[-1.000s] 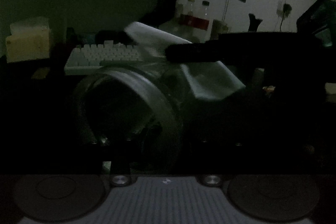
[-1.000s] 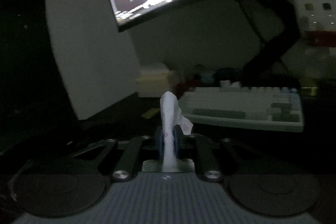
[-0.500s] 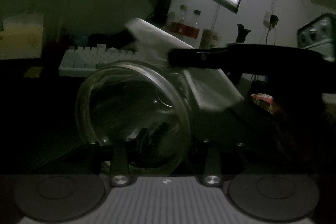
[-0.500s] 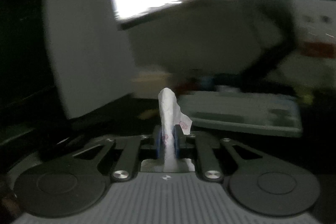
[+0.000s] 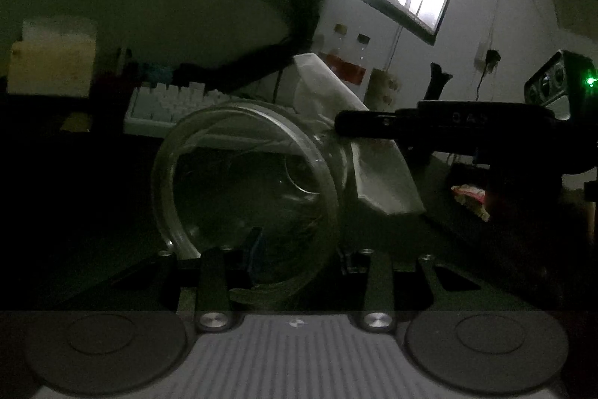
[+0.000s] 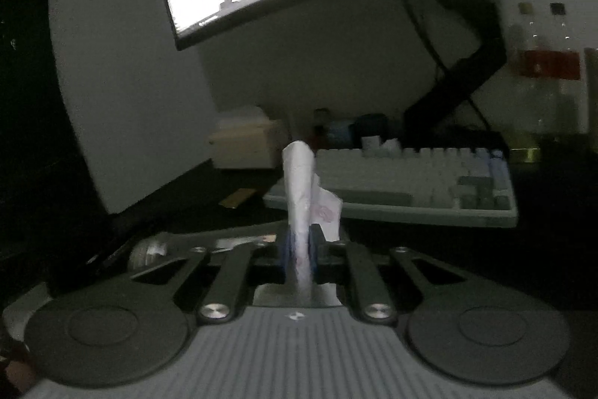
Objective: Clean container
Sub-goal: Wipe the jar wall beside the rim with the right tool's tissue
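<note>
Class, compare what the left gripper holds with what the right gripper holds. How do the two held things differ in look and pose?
The left gripper holds a clear glass jar; the right gripper pinches a white tissue.
The jar is rigid and see-through; the tissue is soft, opaque and creased.
The jar lies tilted, mouth towards the camera; the tissue stands up from nearly shut jaws.
Both are gripped, above a dark desk.

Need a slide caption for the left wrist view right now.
Left gripper holds a glass jar on its side while the right gripper brings a white tissue against it, keyboard behind.
</note>
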Available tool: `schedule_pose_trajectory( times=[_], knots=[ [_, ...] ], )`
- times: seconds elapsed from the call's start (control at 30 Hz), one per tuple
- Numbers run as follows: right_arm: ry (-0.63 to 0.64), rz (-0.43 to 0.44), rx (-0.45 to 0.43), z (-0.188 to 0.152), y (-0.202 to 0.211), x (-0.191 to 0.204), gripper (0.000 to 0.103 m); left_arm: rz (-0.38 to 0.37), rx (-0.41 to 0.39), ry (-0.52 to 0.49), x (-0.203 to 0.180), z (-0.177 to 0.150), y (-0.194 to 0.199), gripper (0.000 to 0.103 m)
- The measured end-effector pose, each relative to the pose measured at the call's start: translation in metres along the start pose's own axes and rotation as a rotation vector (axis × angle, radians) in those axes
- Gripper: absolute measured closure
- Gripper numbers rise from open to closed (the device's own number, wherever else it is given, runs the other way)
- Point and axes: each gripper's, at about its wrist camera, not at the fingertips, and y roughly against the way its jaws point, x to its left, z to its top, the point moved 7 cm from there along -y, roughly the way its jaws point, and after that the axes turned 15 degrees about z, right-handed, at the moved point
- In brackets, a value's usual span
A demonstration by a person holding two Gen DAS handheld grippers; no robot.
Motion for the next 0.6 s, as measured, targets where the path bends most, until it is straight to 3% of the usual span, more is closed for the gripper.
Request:
schedule_pose_trajectory(
  times=[0.1, 0.17, 0.23, 0.37, 0.47, 0.6],
  knots=[
    [0.094, 0.145, 0.022, -0.009, -0.004, 0.036, 0.090, 0.007, -0.008, -0.016, -0.001, -0.001, 0.000, 0.069],
    [0.114, 0.190, 0.030, -0.011, -0.005, 0.044, 0.090, 0.009, -0.010, -0.019, -0.002, -0.002, 0.000, 0.069],
    [0.081, 0.152, 0.014, -0.007, -0.007, 0.030, 0.092, 0.005, -0.011, -0.015, -0.001, -0.002, 0.001, 0.069],
    [-0.017, -0.076, -0.028, 0.004, -0.004, -0.022, 0.090, -0.001, -0.011, -0.007, 0.001, -0.002, 0.002, 0.069],
    [0.022, -0.042, -0.025, 0.001, -0.005, -0.007, 0.090, 0.007, -0.016, -0.019, -0.001, -0.003, 0.002, 0.069],
    [0.143, 0.108, 0.006, -0.011, -0.007, 0.033, 0.089, 0.011, -0.018, -0.025, -0.001, -0.003, 0.002, 0.069]
  ],
)
